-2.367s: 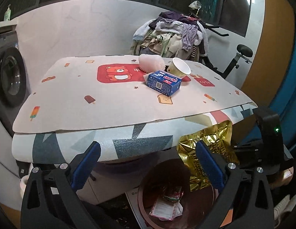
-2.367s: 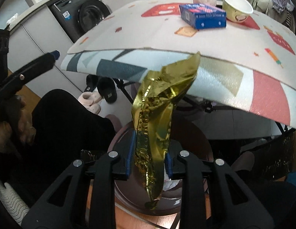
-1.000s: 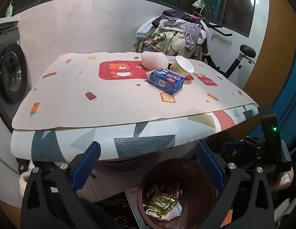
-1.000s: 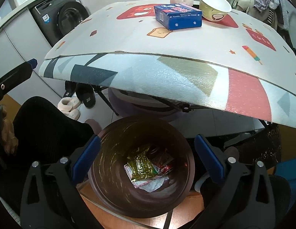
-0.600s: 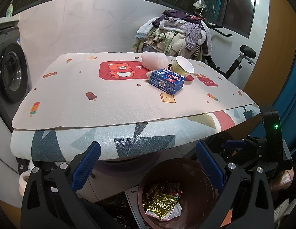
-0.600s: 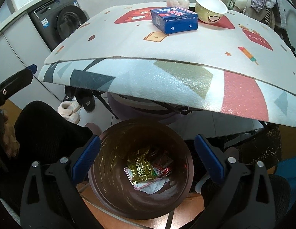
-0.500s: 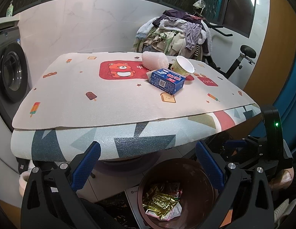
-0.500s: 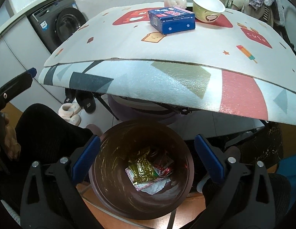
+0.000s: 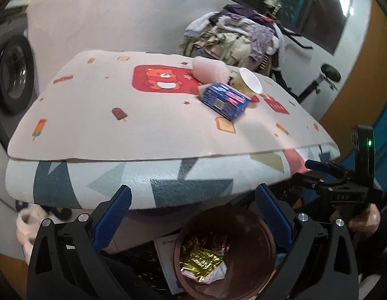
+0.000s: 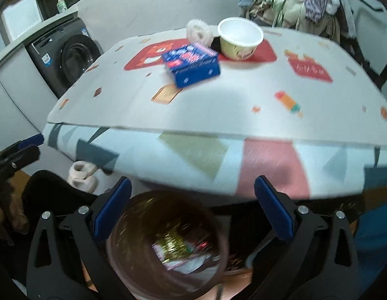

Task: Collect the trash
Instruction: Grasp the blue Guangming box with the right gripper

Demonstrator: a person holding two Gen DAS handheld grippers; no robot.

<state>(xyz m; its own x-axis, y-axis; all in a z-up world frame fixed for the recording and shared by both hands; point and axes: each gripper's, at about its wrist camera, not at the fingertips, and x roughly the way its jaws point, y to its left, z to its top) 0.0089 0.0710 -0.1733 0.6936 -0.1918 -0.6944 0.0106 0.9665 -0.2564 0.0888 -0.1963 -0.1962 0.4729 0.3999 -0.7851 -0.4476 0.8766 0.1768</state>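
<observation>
A brown trash bin (image 9: 250, 227) stands on the floor under the table's front edge, with a gold foil wrapper (image 9: 199, 261) and other wrappers inside; it also shows in the right wrist view (image 10: 133, 257). On the table lie a blue box (image 9: 225, 100) (image 10: 192, 65), a paper cup (image 9: 247, 82) (image 10: 239, 37) and a pink fluffy object (image 9: 209, 70) (image 10: 199, 32). My left gripper (image 9: 193, 215) is open and empty above the bin. My right gripper (image 10: 192, 210) is open and empty, facing the table edge.
The table (image 9: 98, 125) has a patterned foam mat. A washing machine (image 10: 66, 57) stands at the left. A pile of clothes (image 9: 238, 37) and an exercise bike (image 9: 320, 80) are behind the table. Slippers (image 10: 82, 175) lie on the floor.
My right gripper let the gold wrapper fall into the bin, opened, and has now lifted and tilted up toward the table top. The left gripper shifted slightly.
</observation>
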